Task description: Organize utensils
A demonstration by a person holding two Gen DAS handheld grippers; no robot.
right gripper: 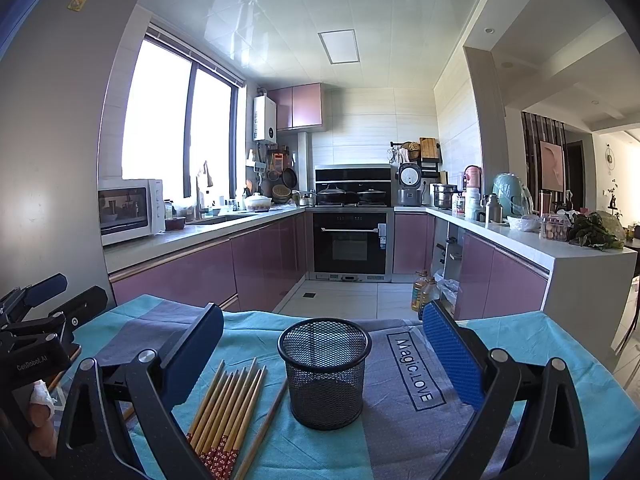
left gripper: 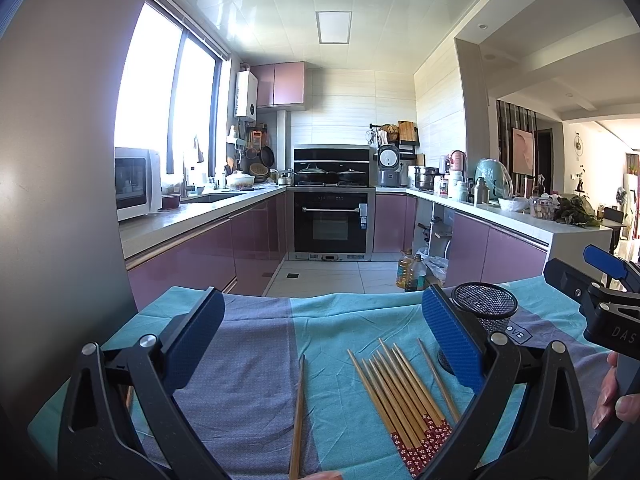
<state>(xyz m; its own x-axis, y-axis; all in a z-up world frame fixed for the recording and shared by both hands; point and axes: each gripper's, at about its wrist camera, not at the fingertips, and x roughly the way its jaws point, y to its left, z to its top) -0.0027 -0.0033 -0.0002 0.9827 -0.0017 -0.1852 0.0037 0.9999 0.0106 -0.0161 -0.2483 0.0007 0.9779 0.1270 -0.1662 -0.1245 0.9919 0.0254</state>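
On teal cloth point(right gripper: 520, 344): ten chopsticks point(left gripper: 400, 396), one mesh cup point(right gripper: 325, 372); both tools point(left gripper: 324, 344) point(right gripper: 324, 356) wide open, empty.

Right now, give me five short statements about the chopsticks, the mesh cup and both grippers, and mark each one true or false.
1. The black mesh cup stands upright on the cloth. True.
2. Several chopsticks already stand inside the cup. False: the cup looks empty; the bundle of chopsticks lies on the cloth beside it.
3. The left gripper is shut on a chopstick. False: it is open and holds nothing.
4. One single chopstick lies apart from the bundle. True.
5. The right gripper is open, with the cup in the gap ahead of it. True.
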